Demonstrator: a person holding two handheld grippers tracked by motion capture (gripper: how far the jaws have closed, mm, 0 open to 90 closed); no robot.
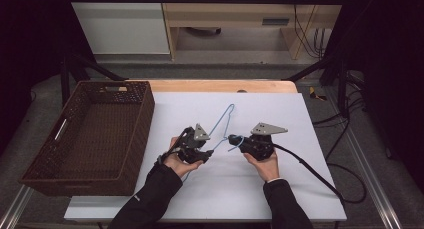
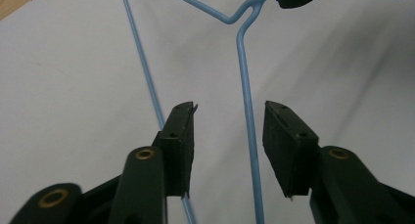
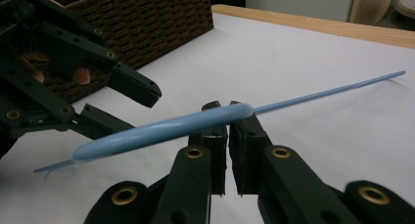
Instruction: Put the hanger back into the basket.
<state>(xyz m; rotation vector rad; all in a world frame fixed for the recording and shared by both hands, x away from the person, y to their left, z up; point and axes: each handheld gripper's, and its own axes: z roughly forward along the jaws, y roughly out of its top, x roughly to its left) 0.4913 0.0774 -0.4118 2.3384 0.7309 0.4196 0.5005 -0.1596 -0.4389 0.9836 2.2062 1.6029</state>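
Two tools on the job: left tool (image 1: 206, 148) and right tool (image 1: 235, 139), both working one blue wire hanger (image 1: 223, 120).
Right tool: clamped tight on the hanger near its hook end (image 3: 166, 128), jaws nearly together. I reckon I'm pinning that end so the thing doesn't spin while the other side gets lined up.
Left tool: jaws wide apart, nothing pinched. One straight run of the hanger wire (image 2: 248, 126) passes between the jaws, closer to the right-hand one, not touching as far as I can tell. A second run (image 2: 147, 82) goes off behind the left-hand jaw.
Hanger spot: middle of the white worktop (image 1: 280, 189), its far corner pointing toward the far edge, the rest stretched between my two tools.
Basket (image 1: 85, 134): brown wicker, sits at the left edge of the worktop, well apart from the hanger. Looks empty.
Next, my guess: close the left tool on that wire.
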